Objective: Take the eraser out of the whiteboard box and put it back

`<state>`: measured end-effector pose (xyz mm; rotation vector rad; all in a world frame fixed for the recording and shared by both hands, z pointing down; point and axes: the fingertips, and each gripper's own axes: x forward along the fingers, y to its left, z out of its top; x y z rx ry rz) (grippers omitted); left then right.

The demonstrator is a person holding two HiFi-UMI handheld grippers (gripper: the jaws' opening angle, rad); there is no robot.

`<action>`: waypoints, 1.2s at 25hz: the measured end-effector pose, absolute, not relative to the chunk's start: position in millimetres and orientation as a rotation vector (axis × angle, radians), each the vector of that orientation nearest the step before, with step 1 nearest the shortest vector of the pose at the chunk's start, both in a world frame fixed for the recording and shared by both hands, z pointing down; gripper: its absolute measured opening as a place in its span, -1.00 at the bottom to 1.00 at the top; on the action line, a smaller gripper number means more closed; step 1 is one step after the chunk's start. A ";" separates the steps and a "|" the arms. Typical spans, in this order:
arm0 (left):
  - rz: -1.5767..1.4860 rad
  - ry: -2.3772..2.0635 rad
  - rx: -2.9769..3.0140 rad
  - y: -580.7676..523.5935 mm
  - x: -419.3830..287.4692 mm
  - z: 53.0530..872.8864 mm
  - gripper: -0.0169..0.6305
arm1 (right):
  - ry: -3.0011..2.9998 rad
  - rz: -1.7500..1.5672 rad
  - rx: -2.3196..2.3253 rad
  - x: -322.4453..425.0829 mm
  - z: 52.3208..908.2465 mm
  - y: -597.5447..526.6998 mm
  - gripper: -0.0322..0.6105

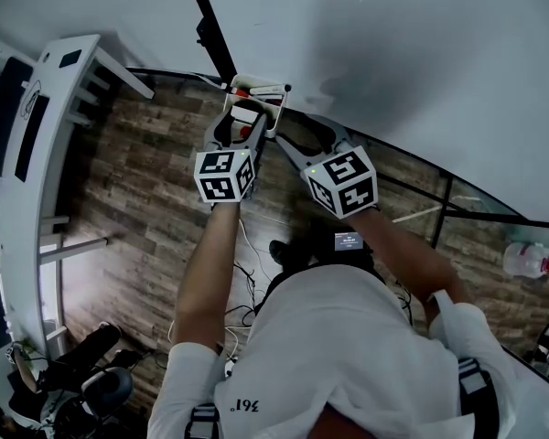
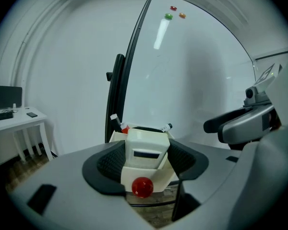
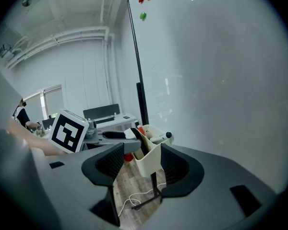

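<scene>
The eraser (image 2: 147, 145) stands upright in the front part of the whiteboard box (image 2: 157, 178), and its top rises above the box rim. It looks like a light, stiff plastic block with smooth, perhaps slippery sides, so I think the best hold is across its two narrow sides, just above the rim. The left gripper (image 2: 147, 161) sits around it with the jaws wide apart and the pads not pressing, and the right gripper (image 3: 143, 164), also unclenched and empty, is just beside the box.
</scene>
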<state>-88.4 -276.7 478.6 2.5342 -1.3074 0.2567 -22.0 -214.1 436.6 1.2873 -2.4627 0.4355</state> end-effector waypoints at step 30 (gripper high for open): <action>-0.140 -1.428 2.563 -255.1 -129.9 379.3 -0.11 | -2.499 0.373 1.293 -2.6 412.4 -192.3 -0.16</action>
